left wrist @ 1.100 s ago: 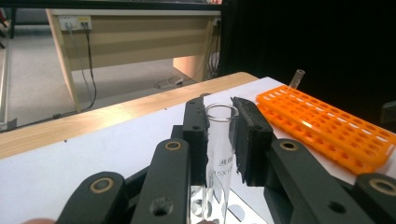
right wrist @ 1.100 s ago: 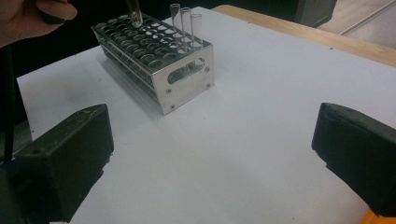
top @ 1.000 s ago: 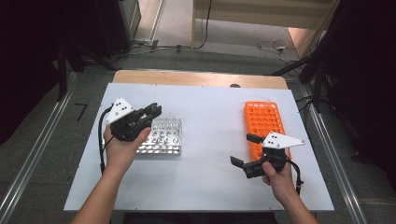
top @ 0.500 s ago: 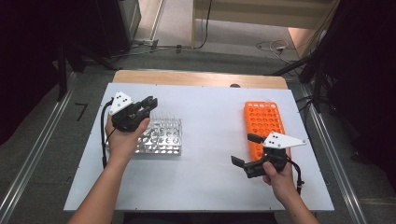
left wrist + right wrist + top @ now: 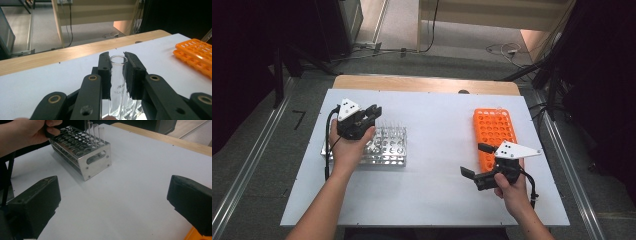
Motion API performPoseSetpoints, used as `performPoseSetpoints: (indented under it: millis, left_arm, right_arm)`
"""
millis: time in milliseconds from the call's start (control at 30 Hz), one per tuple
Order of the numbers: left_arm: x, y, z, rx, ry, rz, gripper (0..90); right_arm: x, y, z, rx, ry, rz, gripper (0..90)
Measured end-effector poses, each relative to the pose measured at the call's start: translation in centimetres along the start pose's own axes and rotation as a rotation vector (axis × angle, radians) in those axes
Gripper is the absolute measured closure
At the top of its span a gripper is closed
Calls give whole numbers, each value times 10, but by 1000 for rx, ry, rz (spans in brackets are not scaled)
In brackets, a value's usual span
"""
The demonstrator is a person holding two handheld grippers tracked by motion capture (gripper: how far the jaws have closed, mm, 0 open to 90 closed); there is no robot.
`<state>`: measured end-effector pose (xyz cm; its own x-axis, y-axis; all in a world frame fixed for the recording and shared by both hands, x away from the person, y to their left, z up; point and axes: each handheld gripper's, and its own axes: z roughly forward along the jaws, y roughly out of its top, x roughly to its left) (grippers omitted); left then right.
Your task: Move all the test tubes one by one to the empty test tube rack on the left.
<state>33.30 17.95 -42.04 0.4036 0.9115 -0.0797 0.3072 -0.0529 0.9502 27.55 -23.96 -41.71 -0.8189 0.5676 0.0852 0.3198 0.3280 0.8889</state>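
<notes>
Left gripper (image 5: 371,114) is held over the left end of the metal rack (image 5: 382,156), jaws closed on a glass tube (image 5: 117,75). In the left gripper view the tube is seen upright between the two pads, gripped just below its open rim. Tube is clear, thin-walled, round-mouthed, with small pale print on the wall below the pads; print too blurred to read fully. Its lower part runs down toward the rack, bottom end hidden by the jaws, so whether it is seated in a hole cannot be told.

Rack: shiny aluminium, rows of round holes in the top plate, oval slot and screws in the end wall. It sits left of centre on the white surface (image 5: 437,130). In the right gripper view three more clear tubes (image 5: 95,133) are seen standing upright at its far end, close together.

Orange rack (image 5: 494,131) lies flat on the right side of the surface, well apart from the metal one, holes empty as far as seen.

Right gripper (image 5: 473,161) is held low just beside the near end of the orange rack, jaws spread wide, nothing between them.
</notes>
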Motion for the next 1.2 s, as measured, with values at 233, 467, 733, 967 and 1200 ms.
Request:
performPoseSetpoints:
  millis: [233, 467, 733, 967, 1200]
  left_arm:
    - [-1, -6, 3, 49, 3, -15, 759]
    - [-2, -10, 2, 75, 11, -21, 755]
    - [-4, -11, -1, 86, 11, -26, 747]
    - [-9, -11, -2, 99, 52, 54, 754]
    - [-13, -16, 4, 148, 50, 58, 751]
  right_arm:
    - [0, 0, 0, -1, 2, 2, 0]
    - [-1, 0, -1, -2, 0, 0, 0]
    - [-1, 0, -1, -3, -3, 2, 0]
    - [-1, 0, -1, -6, -3, 1, 0]
    - [-1, 0, -1, -4, -2, 0, 0]
